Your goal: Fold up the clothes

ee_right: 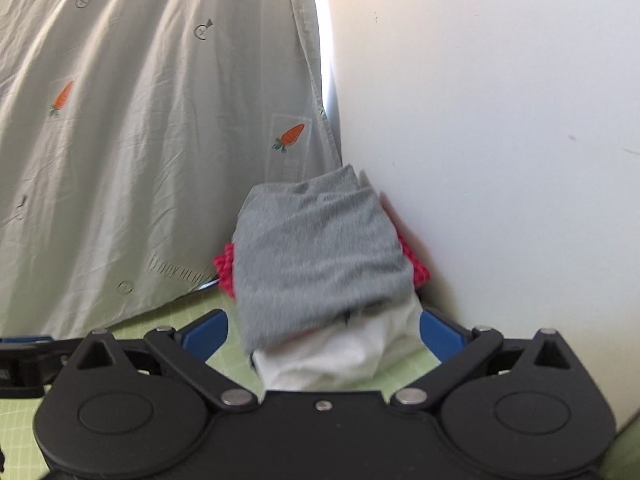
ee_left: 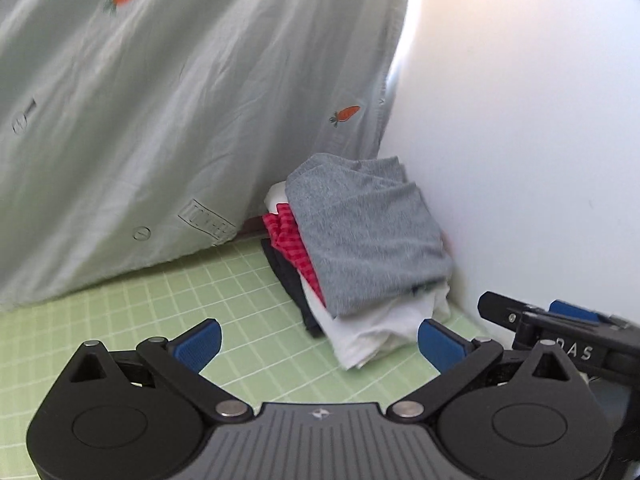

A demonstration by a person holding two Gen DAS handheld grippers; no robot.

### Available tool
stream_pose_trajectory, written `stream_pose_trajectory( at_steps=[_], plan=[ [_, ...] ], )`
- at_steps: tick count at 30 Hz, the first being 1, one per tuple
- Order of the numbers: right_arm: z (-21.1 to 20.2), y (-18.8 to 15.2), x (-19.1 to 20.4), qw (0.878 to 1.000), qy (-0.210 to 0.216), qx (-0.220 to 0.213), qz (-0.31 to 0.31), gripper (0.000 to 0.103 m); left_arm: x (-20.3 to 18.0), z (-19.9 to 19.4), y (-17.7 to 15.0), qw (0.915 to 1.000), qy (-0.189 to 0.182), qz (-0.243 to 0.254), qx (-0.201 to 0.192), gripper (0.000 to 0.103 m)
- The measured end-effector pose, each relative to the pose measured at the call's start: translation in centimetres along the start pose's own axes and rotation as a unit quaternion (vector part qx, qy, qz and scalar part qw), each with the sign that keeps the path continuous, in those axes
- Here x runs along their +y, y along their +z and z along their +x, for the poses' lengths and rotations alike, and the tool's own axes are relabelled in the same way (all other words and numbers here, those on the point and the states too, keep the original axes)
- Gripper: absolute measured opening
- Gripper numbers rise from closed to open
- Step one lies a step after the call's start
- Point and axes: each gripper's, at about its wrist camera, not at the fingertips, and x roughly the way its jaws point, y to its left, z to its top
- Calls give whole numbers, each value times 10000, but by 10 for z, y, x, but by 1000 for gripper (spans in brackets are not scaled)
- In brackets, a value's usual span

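A stack of folded clothes (ee_left: 360,248) sits on the green gridded worktop (ee_left: 160,312), a hanging carrot-print curtain (ee_left: 160,100) just left of it and a white wall (ee_left: 520,140) touching its right. Soft, light cloth would likely slump; its lower folded edges look best to grip. Left gripper (ee_left: 320,344) and right gripper (ee_right: 324,336) both show jaws spread, holding nothing. Open room lies only toward the grippers.

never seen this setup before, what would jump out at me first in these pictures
The stack of folded clothes draws the eye first: a grey piece on top, red checked, dark and white layers beneath, sitting on the green grid mat against the white wall. Behind it hangs a pale sheet printed with small orange carrots. The open right hand-held gripper has a blue finger on either side of the stack's near end.
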Motion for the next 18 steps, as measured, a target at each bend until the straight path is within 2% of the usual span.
stream_pose_trajectory(
  at_steps=[3, 7, 12, 18],
  plan=[
    [-23, -17, -2, 9999, -50, 75, 72, 103, -4, -16, -16, 9998, -155, 11, 141, 103],
    [-50, -40, -1, 9997, -66, 176, 142, 103, 1, -36, -37, 9980, -577, -52, 247, 103],
    [-74, -61, 7, 9994, -187, 302, 47, 103, 2, -54, -57, 9980, -490, 155, 380, 103],
    [-91, -71, 10, 9991, -266, 321, 79, 103, 9, -69, -68, 9973, -595, 58, 436, 103]
  ],
)
